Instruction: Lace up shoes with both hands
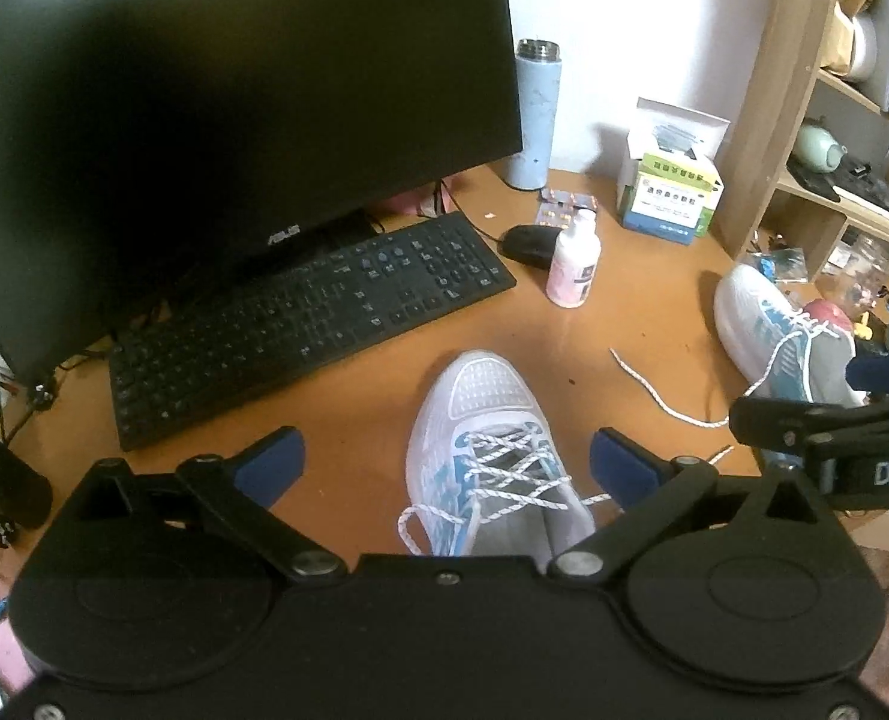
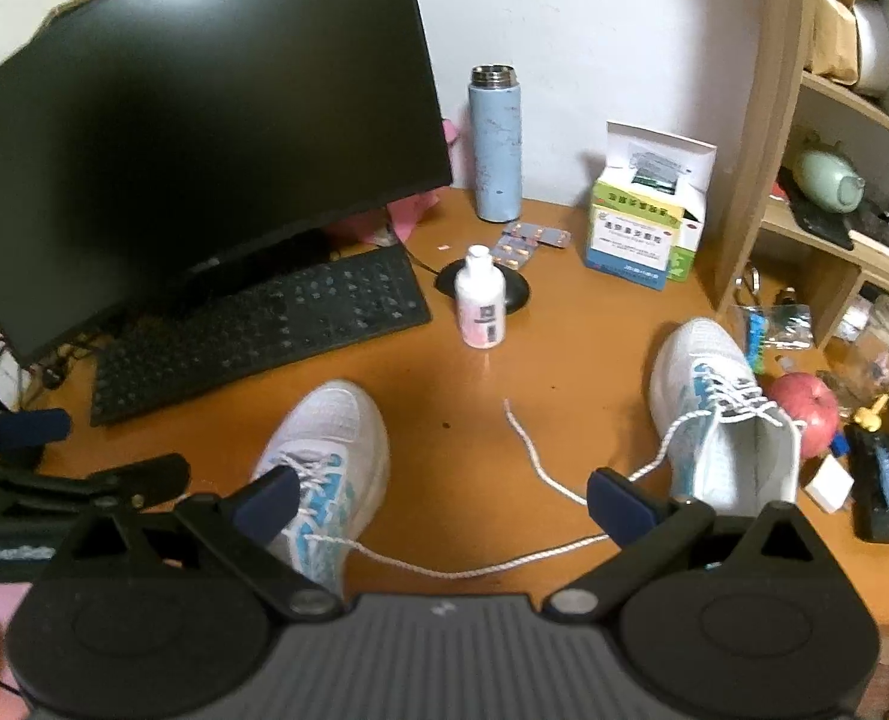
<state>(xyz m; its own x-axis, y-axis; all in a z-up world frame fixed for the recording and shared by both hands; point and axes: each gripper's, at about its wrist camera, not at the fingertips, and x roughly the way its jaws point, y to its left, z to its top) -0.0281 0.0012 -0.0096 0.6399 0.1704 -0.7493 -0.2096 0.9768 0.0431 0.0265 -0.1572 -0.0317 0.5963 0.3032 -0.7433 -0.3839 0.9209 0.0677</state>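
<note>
Both tongs gape wide and hold nothing. The left tongs straddle the near shoe, which lies on the tabletop just in front of the keyboard. The right tongs hover over its loose lace. The second shoe sits well right of the keyboard.

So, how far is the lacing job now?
Done: near shoe looks crossed through its eyelets, ends untied. In hand: nothing; left gripper and right gripper are open. Left: far shoe has a loose lace trailing on the desk.
</note>
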